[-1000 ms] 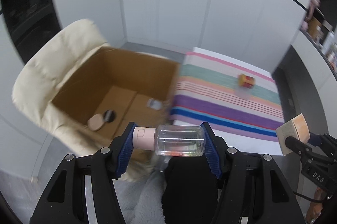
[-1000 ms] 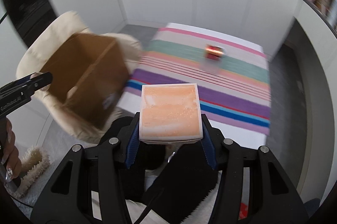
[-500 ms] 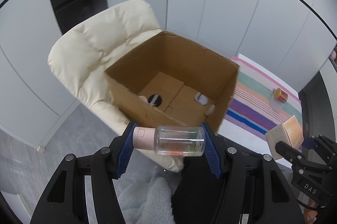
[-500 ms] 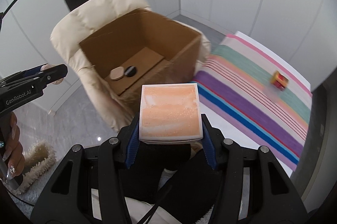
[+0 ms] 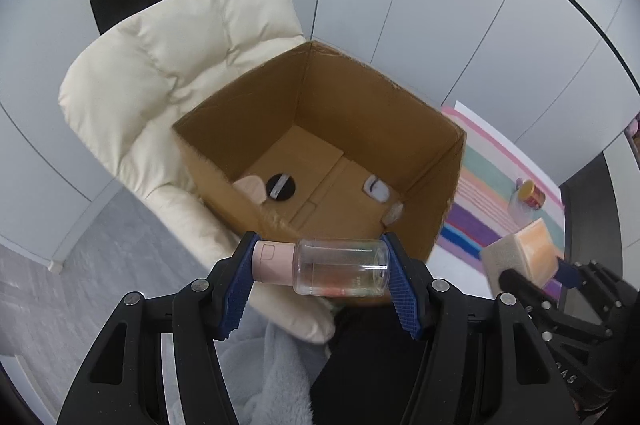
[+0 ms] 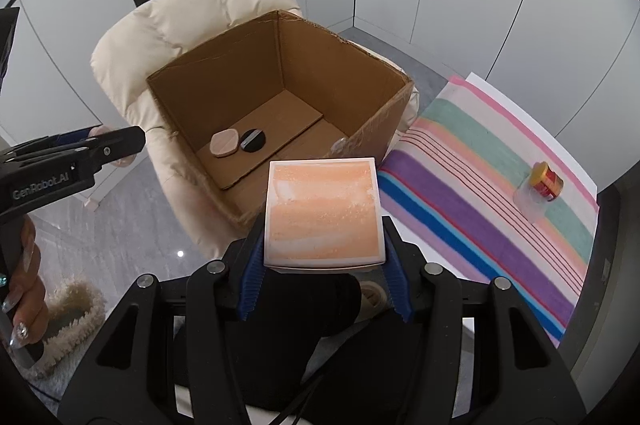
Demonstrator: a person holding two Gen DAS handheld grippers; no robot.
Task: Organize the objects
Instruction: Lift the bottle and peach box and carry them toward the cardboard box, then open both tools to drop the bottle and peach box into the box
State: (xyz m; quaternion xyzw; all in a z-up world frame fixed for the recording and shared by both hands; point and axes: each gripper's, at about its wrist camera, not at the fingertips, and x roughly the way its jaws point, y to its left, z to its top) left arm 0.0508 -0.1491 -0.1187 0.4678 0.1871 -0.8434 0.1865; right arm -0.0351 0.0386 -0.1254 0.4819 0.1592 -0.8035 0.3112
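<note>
My left gripper (image 5: 322, 267) is shut on a clear bottle with a pink cap (image 5: 340, 267), held sideways just in front of the near wall of an open cardboard box (image 5: 360, 97). My right gripper (image 6: 322, 221) is shut on a square orange-and-white box (image 6: 322, 213), held at the near right corner of the cardboard box (image 6: 320, 65). On the carton's floor lie a pink compact (image 6: 224, 143), a black round compact (image 6: 252, 141) and a small white item (image 5: 376, 188). The orange box (image 5: 528, 253) also shows at the right of the left wrist view.
The cardboard box sits on a cream padded armchair (image 5: 180, 57). To its right lies a striped cloth (image 6: 480, 177) with a small red-and-yellow jar (image 6: 546, 179) on it. A person's hand (image 6: 20, 293) holds the left gripper's handle. White cabinet walls stand behind.
Both grippers have swung left from above the striped cloth toward the cardboard box, which now fills the middle of both views. Both grips are unchanged.
</note>
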